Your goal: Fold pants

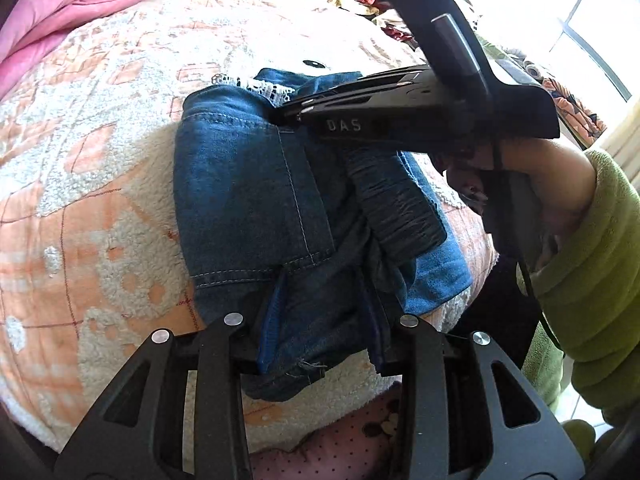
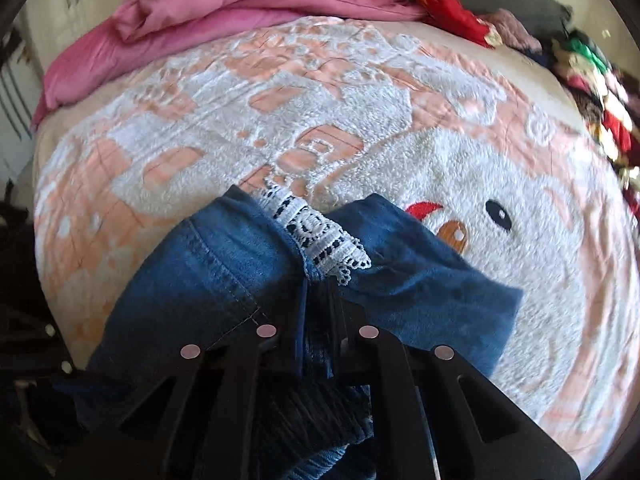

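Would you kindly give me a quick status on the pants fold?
Left tongs shut on jeans hem. Right tongs shut on jeans near lace trim. Jeans bunched on blanket. Nothing in the way.

This is a bedroom in someone's home. A bed covered by a fleecy peach-and-white blanket (image 2: 360, 120) with a cartoon face fills the room. At the blanket's far edge lies a folded pink quilt (image 2: 224, 4), and beside that a heap of colourful clothes (image 2: 592, 80). A bright window (image 1: 580, 20) stands beyond the blanket's corner.
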